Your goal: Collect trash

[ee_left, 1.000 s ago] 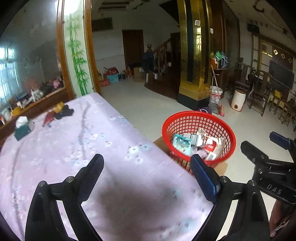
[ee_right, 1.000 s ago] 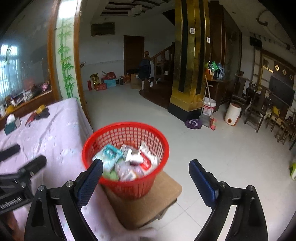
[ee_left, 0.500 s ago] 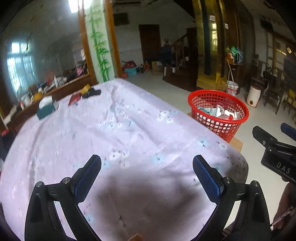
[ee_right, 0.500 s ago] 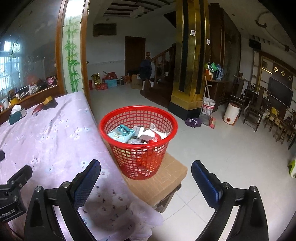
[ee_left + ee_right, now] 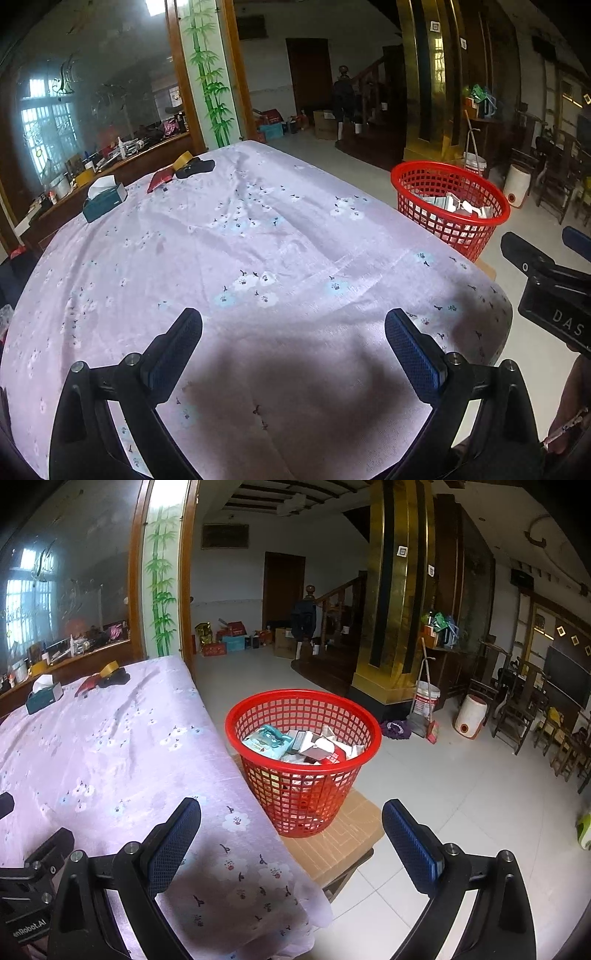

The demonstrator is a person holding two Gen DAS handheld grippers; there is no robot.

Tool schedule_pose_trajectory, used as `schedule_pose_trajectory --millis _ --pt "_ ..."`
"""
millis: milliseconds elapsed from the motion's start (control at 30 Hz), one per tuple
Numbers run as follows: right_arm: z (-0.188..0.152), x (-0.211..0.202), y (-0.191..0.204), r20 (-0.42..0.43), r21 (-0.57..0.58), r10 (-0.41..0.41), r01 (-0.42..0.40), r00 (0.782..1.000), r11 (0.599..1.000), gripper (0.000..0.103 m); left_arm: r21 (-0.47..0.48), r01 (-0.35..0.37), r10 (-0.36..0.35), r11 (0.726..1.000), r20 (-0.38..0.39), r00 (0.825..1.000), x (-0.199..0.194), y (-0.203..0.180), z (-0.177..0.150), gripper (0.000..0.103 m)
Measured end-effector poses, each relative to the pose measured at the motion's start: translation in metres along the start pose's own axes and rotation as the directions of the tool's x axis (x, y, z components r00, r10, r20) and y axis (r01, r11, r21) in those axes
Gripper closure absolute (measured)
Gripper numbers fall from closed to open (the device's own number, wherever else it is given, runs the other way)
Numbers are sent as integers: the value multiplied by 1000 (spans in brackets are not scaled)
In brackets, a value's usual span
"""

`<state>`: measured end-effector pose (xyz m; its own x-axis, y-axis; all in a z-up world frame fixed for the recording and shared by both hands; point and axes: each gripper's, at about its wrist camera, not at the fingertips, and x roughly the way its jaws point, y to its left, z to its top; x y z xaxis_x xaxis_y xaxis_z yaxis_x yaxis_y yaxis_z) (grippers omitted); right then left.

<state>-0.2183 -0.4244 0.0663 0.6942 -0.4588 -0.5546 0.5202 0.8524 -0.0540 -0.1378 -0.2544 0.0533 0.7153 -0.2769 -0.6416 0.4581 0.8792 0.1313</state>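
Inside the red basket [image 5: 303, 758], heaped trash stays indistinct; both claws gape empty.

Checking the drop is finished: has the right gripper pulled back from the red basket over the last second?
Yes. The right gripper has backed away: the red basket, fixed on its cardboard box, now sits farther ahead and higher in the right wrist view.

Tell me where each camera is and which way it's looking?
Left wrist: sits on the left gripper, looks across the purple tablecloth; the right gripper pokes in.
Right wrist: sits on the right gripper, looks at the red basket beside the table.
Both see the basket, tablecloth and tissue box.
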Motion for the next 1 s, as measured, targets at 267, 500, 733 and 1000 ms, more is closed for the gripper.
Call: schedule_pose_trajectory --millis 267,500,733,1000 --pt "-1 3 3 -7 -4 4 -4 1000 1000 3 6 5 -5 1000 1 1000 1 -1 0 4" --pt "-1 4 3 -10 -7 7 -7 1000 1000 3 7 6 -6 1000 1 1000 1 -2 -1 4" --pt "-2 4 5 -7 -14 11 -11 1000 1000 3 6 3 -3 1000 0 1000 0 -2 0 4" --pt "-1 4 6 -13 -13 11 -12 1000 1000 3 4 6 -6 1000 -4 1000 1 -1 0 4"
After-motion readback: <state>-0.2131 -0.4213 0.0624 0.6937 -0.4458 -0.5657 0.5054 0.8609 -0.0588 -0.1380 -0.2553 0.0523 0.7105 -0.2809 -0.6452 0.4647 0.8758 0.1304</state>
